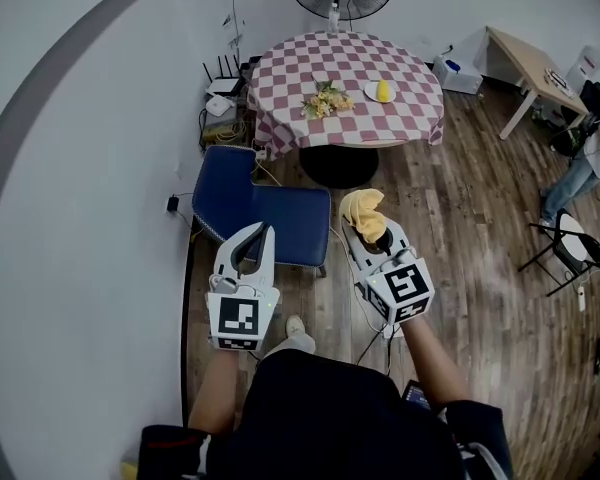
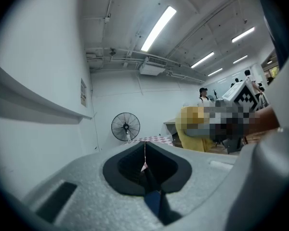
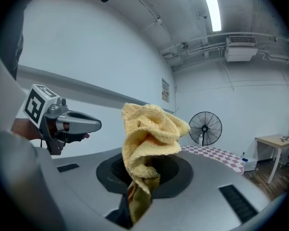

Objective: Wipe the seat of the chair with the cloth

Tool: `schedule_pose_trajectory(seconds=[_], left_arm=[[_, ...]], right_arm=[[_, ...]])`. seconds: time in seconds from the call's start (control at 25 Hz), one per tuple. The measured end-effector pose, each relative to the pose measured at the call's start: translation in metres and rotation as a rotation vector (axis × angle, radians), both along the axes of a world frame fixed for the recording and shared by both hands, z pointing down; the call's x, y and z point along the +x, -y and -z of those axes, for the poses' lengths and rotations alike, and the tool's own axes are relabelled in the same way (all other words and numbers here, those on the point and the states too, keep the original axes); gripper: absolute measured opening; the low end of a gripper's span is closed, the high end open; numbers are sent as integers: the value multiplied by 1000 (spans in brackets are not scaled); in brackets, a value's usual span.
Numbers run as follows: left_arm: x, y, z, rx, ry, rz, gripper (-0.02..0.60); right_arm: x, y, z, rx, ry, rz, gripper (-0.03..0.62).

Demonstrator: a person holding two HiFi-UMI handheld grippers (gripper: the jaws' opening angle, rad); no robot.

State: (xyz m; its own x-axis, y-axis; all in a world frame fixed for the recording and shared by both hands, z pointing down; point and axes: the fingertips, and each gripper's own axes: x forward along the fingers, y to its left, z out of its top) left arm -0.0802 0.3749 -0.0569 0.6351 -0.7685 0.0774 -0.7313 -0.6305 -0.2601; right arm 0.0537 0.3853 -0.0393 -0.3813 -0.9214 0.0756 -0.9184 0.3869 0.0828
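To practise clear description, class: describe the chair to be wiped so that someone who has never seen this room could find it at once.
Find the round checked table by the white wall. The chair stands on the wood floor just on the table's near side. It alone has deep blue padding; the folding chair at far right is black-framed with a pale seat.
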Motion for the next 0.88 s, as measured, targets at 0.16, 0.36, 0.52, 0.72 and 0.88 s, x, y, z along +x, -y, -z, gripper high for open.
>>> schedule_pose_trajectory(seconds=[0.16, 0.36, 0.52, 0.72, 0.88], left_arm=[[-10, 54, 3, -6, 2, -15, 18], [-26, 103, -8, -31, -3, -32, 18], [-35, 132, -20, -79, -37, -58, 18], [-31, 152, -30, -125, -54, -90, 18], [-20, 164, -47, -162, -40, -106, 18]], right_arm=[[-12, 52, 4, -2, 0, -6, 51], [-30, 99, -5, -26, -4, -17, 51], [-43, 123, -16, -51, -19, -15, 51], [-45, 137, -26, -104, -43, -23, 51], [-37, 148, -37, -128, -36, -34, 51]])
